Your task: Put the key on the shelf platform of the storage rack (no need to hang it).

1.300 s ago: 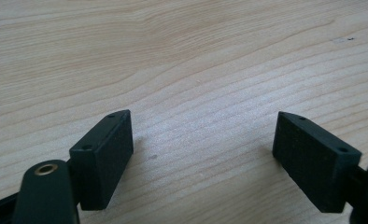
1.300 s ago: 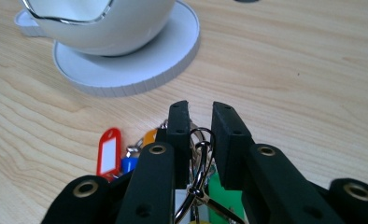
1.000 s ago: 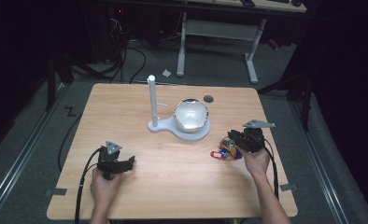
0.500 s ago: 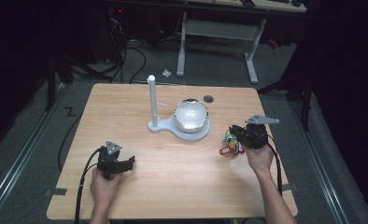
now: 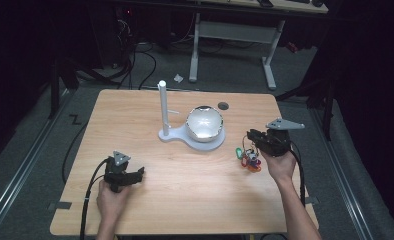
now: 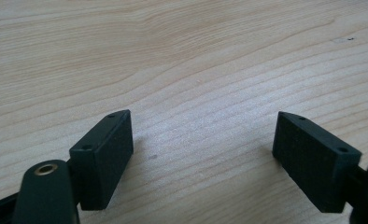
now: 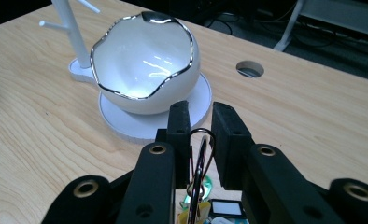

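A light wooden worktop is seen from above, with a person's forearms reaching in from the near edge. Near the middle stands a white stand with an upright post on a flat base; a glossy white bowl with a wavy silver rim sits on the round end of that base.

The left hand-held gripper rests low on the worktop's near left part, well apart from the stand. In the left gripper view its jaws are spread wide with bare wood between them.

The right hand-held gripper is at the right side, near the bowl, pointing toward it. In the right gripper view its jaws are clenched on a thin metal ring of a key ring. Small colourful tags hang from it, over the worktop.
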